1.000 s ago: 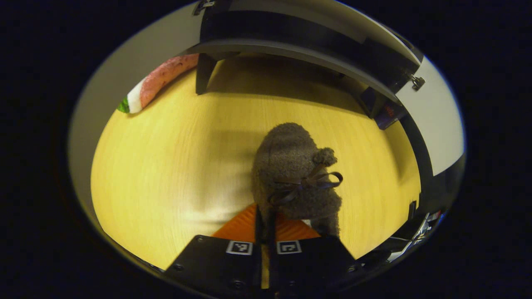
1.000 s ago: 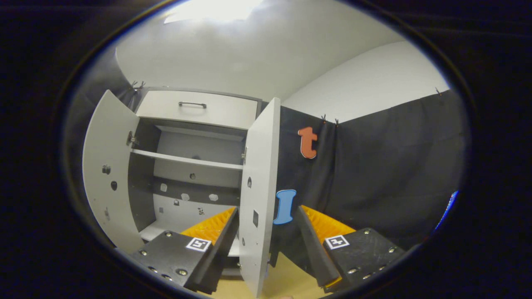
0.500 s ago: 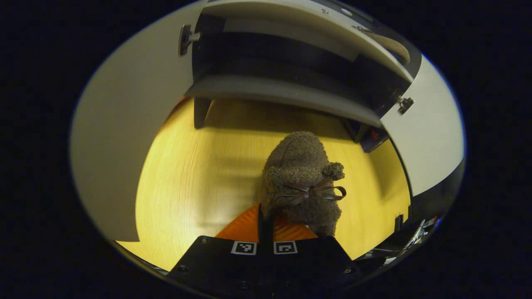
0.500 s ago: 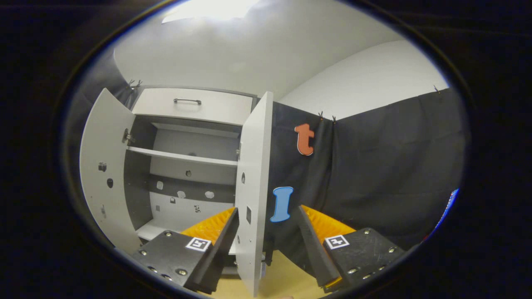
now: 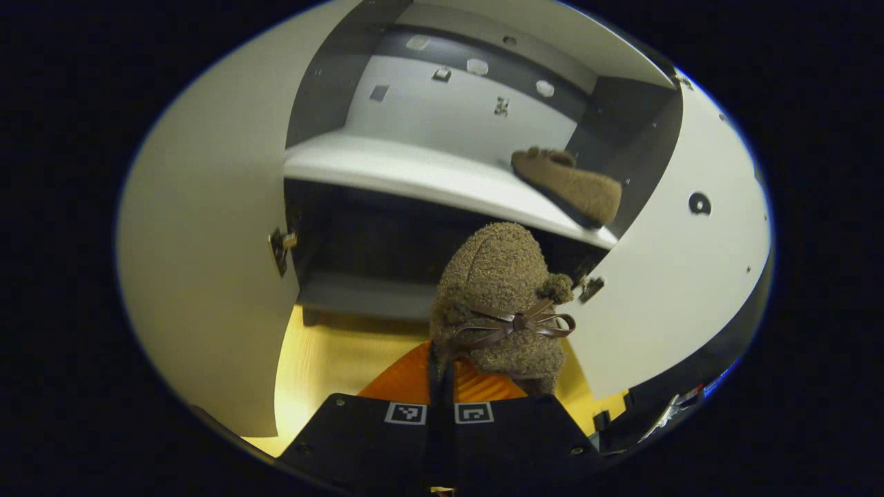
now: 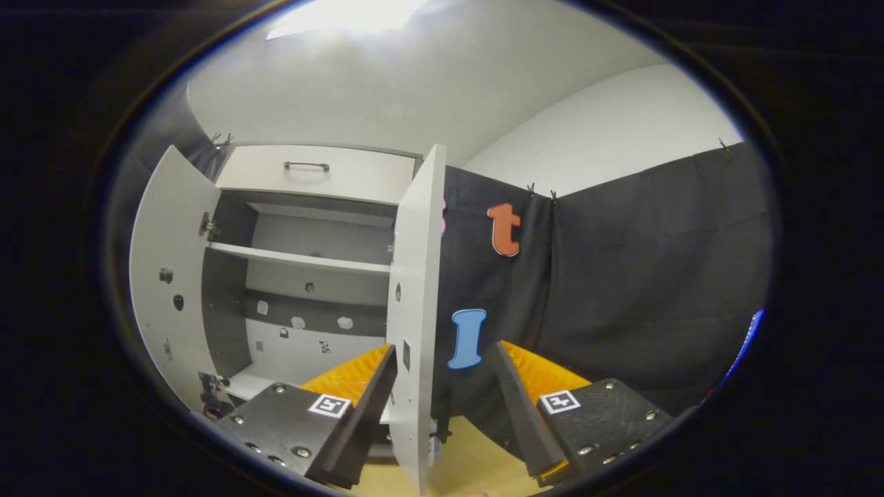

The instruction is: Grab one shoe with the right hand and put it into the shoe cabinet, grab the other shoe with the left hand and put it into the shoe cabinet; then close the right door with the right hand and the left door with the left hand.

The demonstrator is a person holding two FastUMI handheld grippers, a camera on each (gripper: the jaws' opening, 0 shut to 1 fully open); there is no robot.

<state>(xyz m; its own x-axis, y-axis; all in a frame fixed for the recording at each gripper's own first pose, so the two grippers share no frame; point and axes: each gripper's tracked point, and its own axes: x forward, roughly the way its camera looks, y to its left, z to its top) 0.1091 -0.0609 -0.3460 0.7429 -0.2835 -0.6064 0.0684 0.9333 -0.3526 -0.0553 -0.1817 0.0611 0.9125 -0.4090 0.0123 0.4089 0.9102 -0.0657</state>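
Observation:
In the left gripper view my left gripper (image 5: pixel 442 369) is shut on the heel of a fuzzy brown slipper (image 5: pixel 501 290) with a dark ribbon bow, held in front of the open shoe cabinet (image 5: pixel 442 179). A second brown slipper (image 5: pixel 570 186) lies on the cabinet's lower shelf at the right. Both white doors stand open: the left door (image 5: pixel 200 276) and the right door (image 5: pixel 677 276). In the right gripper view my right gripper (image 6: pixel 442 386) is open and empty, facing the edge of the cabinet's right door (image 6: pixel 411 310).
Yellow wooden floor (image 5: pixel 324 359) lies below the cabinet. In the right gripper view the cabinet (image 6: pixel 304 276) has an upper shelf, a top drawer with a handle (image 6: pixel 307 166), and black cloth wall (image 6: pixel 621 290) to its right.
My left gripper has risen and tilted up with the slipper, so the cabinet's shelf and the other slipper now face it. The right gripper has drifted slightly rightward.

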